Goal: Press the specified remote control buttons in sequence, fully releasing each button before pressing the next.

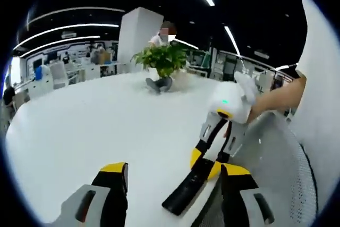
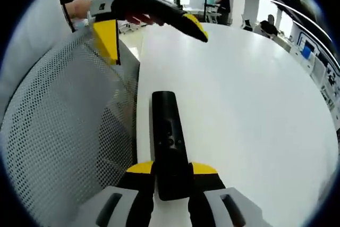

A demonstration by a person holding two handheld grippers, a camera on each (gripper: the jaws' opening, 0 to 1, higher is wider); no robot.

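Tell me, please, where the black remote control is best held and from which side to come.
Grip the remote control at its near end, across the narrow width. It is long and slim and lies flat on the white table, so come along its length from that end. The right tongs already clamp it this way, leaving the buttons free.

Potted plant (image 1: 162, 59) on white table (image 1: 95, 126); mesh chair back (image 2: 64, 131) beside.

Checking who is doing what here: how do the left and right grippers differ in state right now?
The right gripper is shut on the black remote control; the left gripper is open with nothing between its jaws. The right sits low at the white table; the left hangs above it. Both have yellow-tipped black jaws.
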